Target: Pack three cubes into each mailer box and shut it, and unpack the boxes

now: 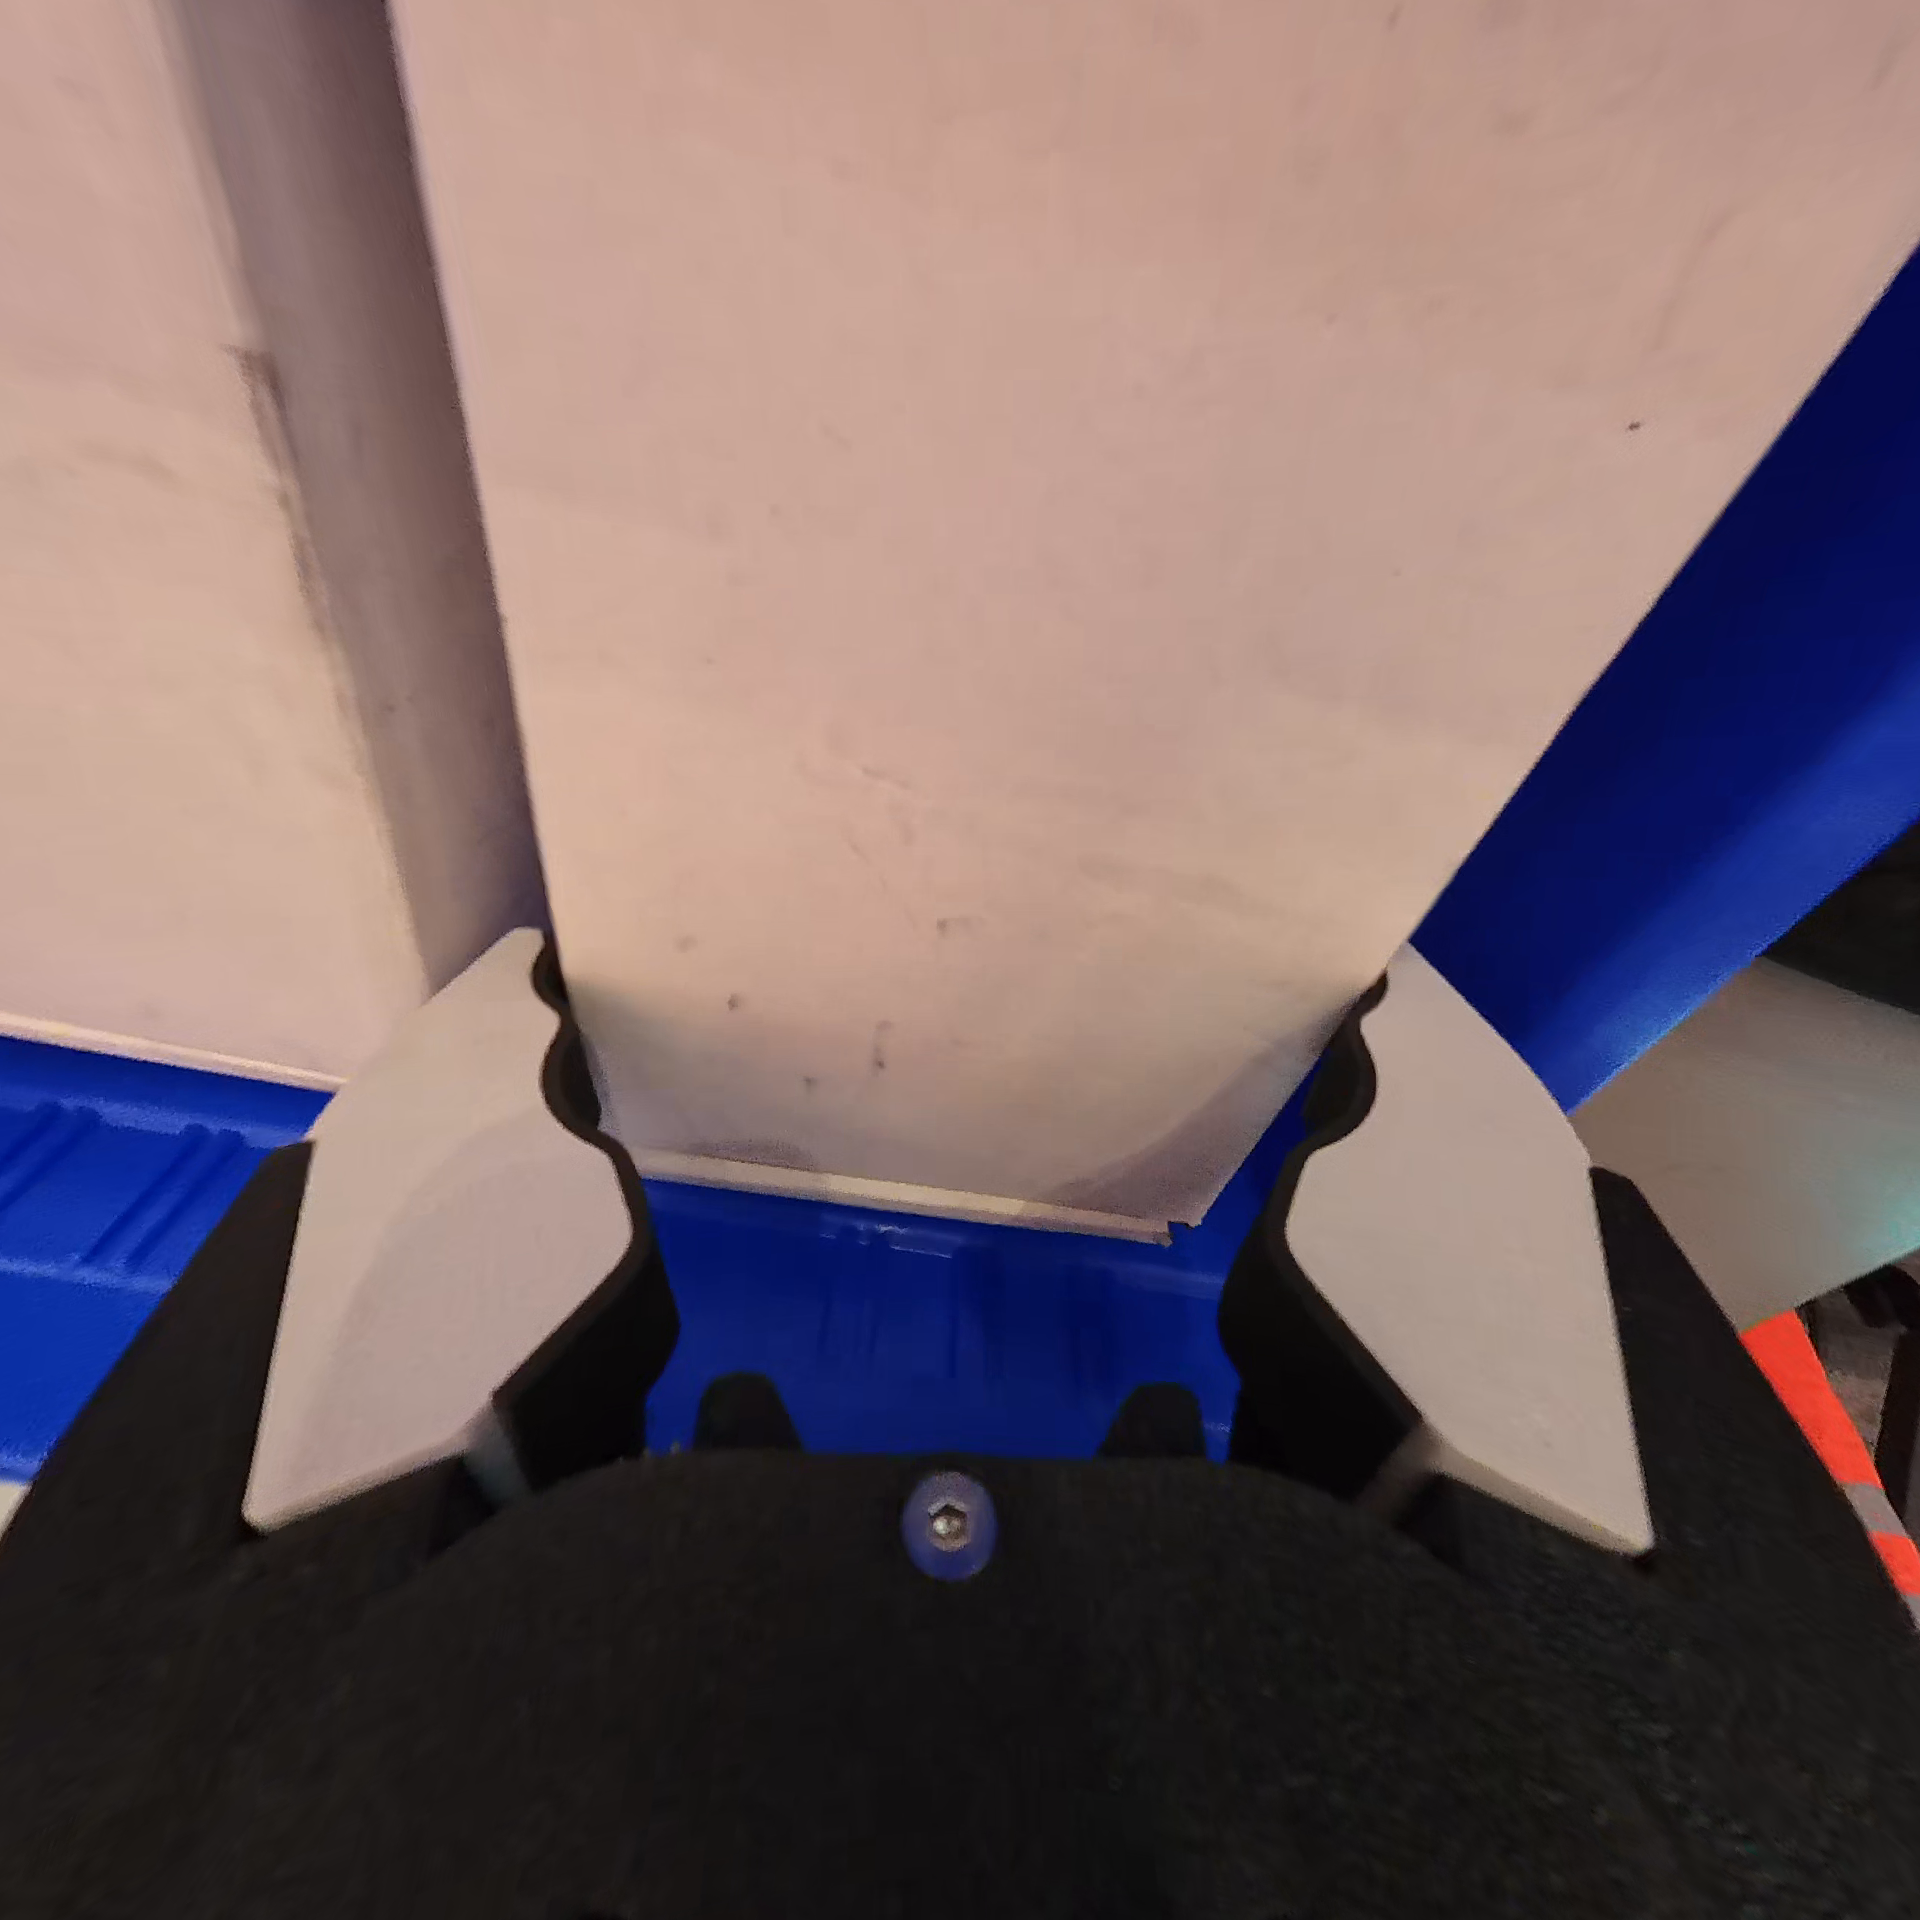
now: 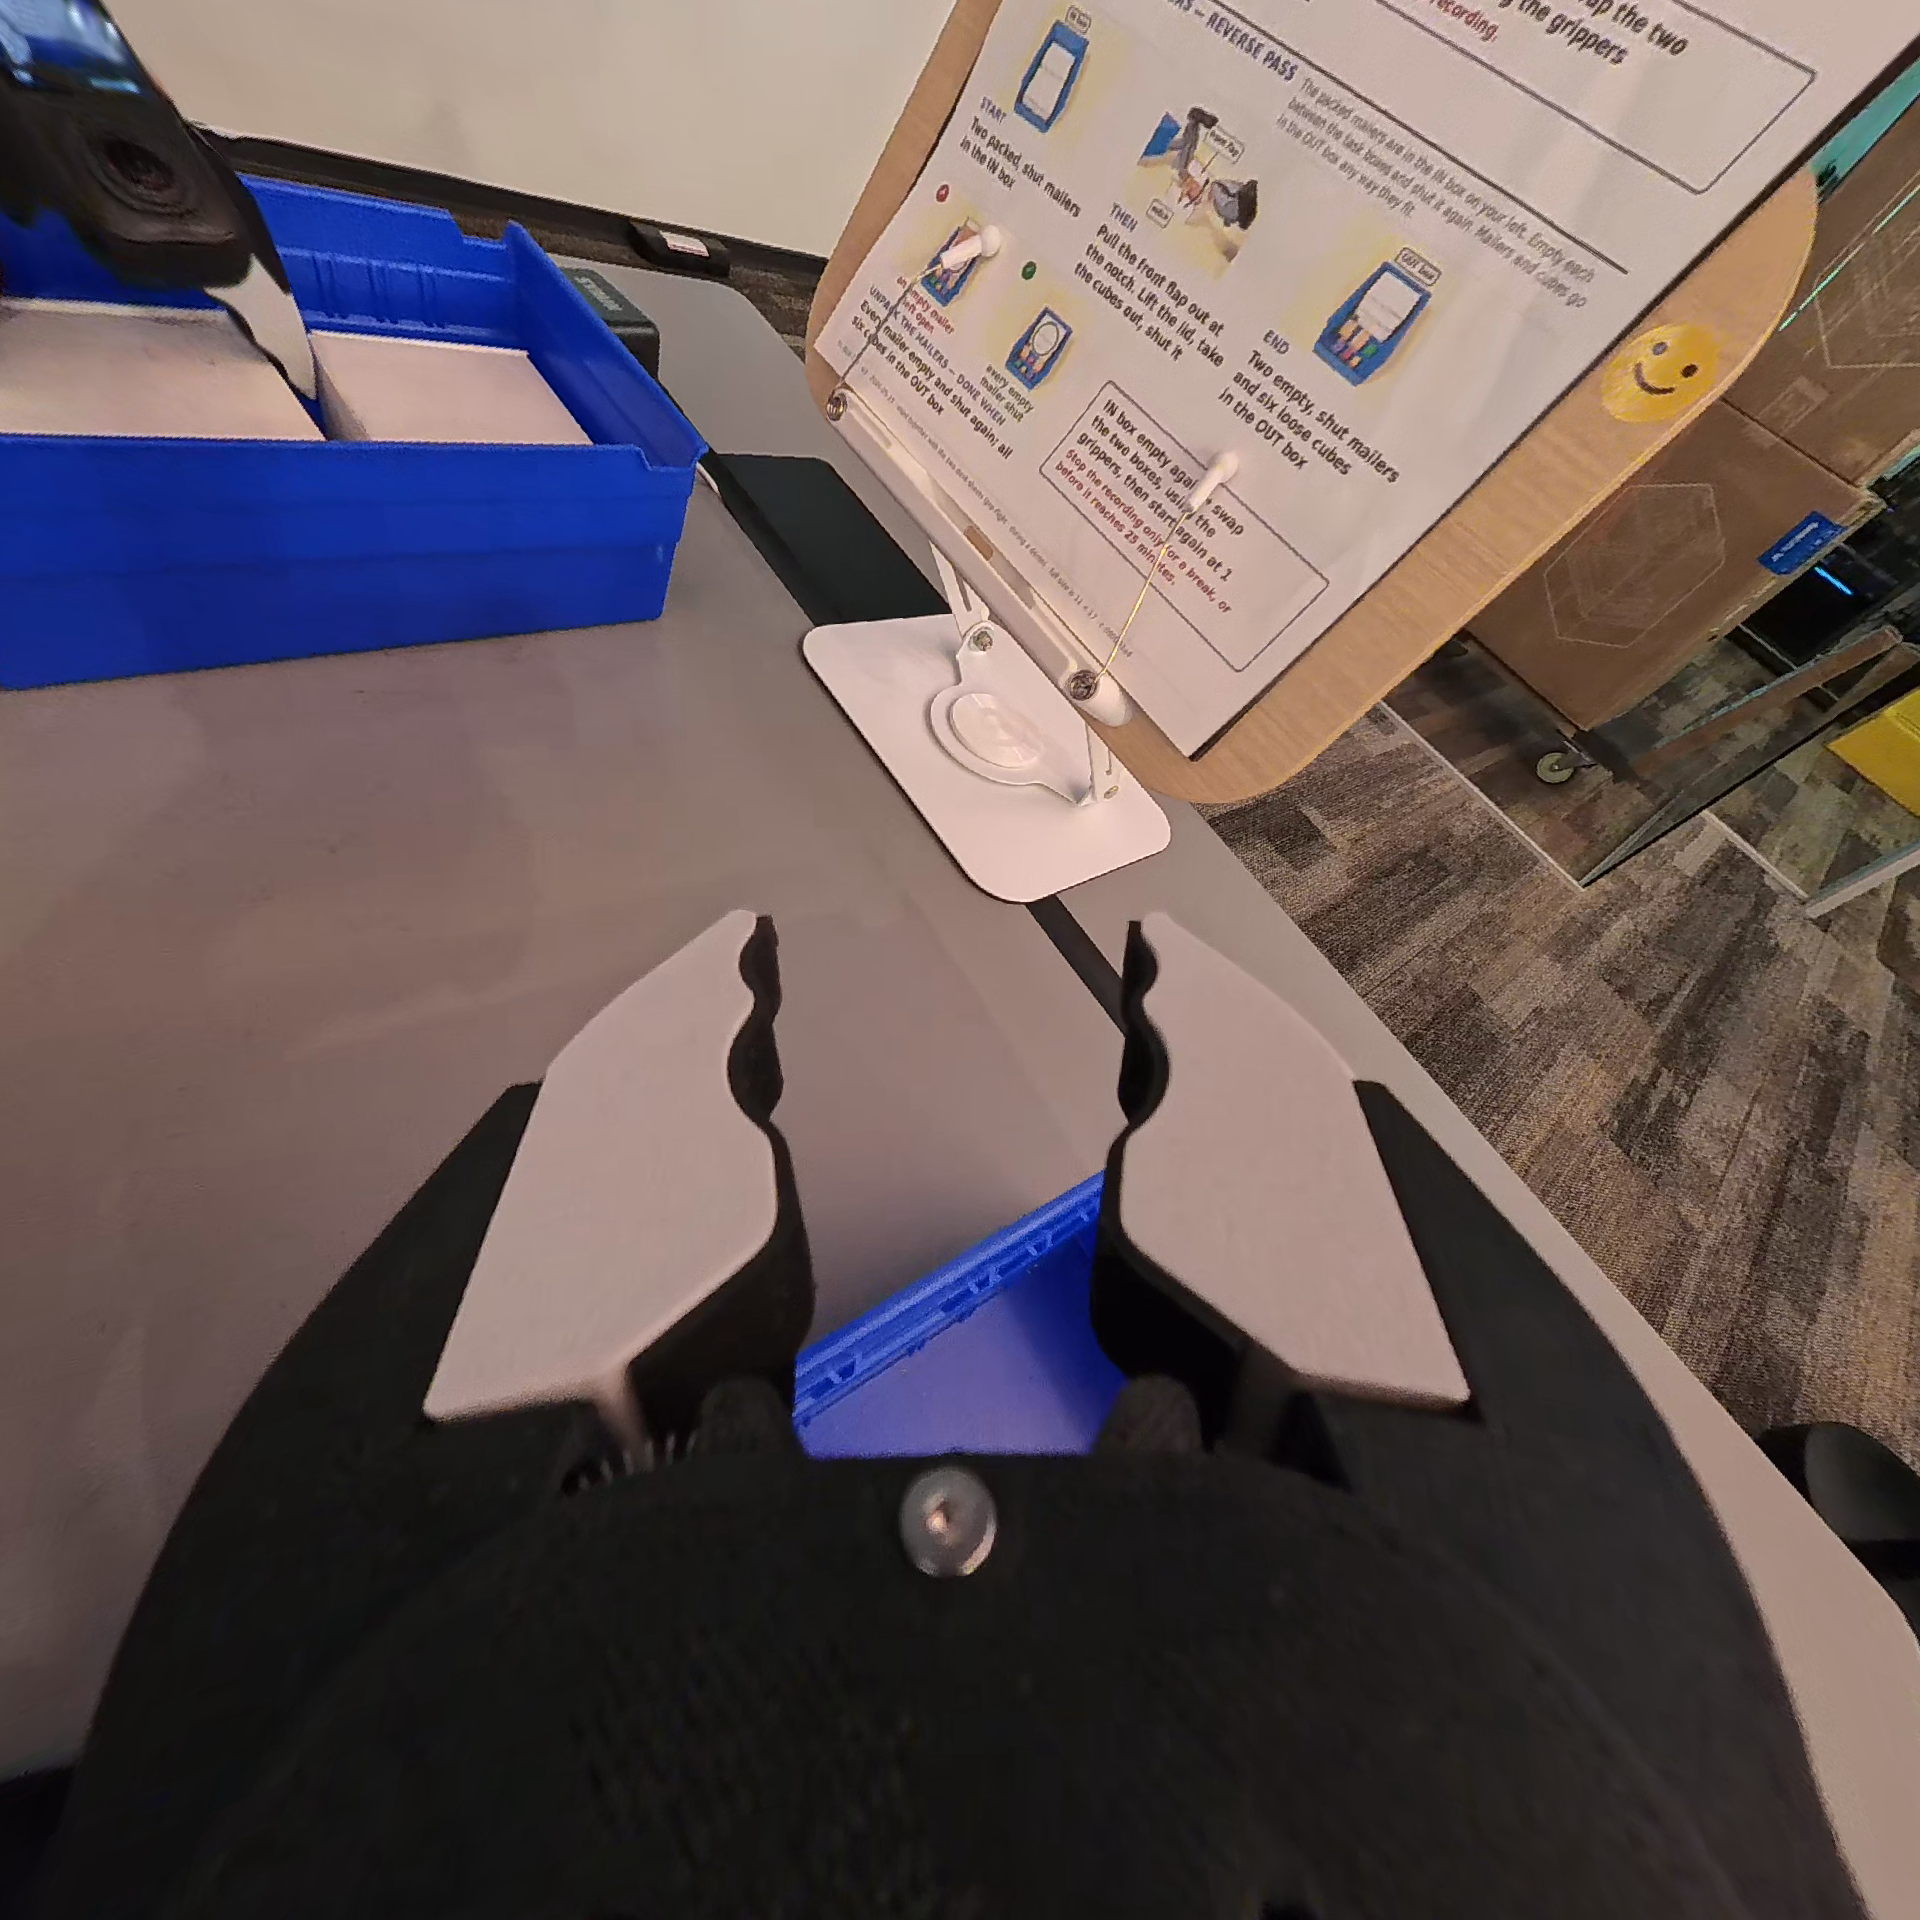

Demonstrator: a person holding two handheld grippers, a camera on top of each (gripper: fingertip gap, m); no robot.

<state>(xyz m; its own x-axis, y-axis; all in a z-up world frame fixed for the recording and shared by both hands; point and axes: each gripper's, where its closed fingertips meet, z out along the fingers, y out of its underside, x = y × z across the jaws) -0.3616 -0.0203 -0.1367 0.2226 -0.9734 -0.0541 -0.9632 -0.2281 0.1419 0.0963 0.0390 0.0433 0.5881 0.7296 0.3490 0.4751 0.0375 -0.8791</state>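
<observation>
In the left wrist view my left gripper [image 1: 956, 997] straddles a white mailer box [image 1: 1039, 520]; both pads touch its sides. The mailer lies shut in a blue bin [image 1: 935, 1320], with a second white mailer [image 1: 156, 623] beside it on the left. The right wrist view shows this bin [image 2: 312, 540] at the far left of the table, both mailers [image 2: 447, 400] in it, and the left gripper [image 2: 260, 301] reaching down between them. My right gripper [image 2: 951, 966] is open and empty over the grey table [image 2: 312, 883]. No cubes are in view.
Another blue bin [image 2: 966, 1340] lies right under my right gripper, mostly hidden. An instruction board [image 2: 1299, 364] on a white stand base [image 2: 987, 748] stands at the table's right edge. Beyond the edge are carpet and cardboard boxes [image 2: 1662, 551]. My right fingertips sit around 50 cm from my left ones.
</observation>
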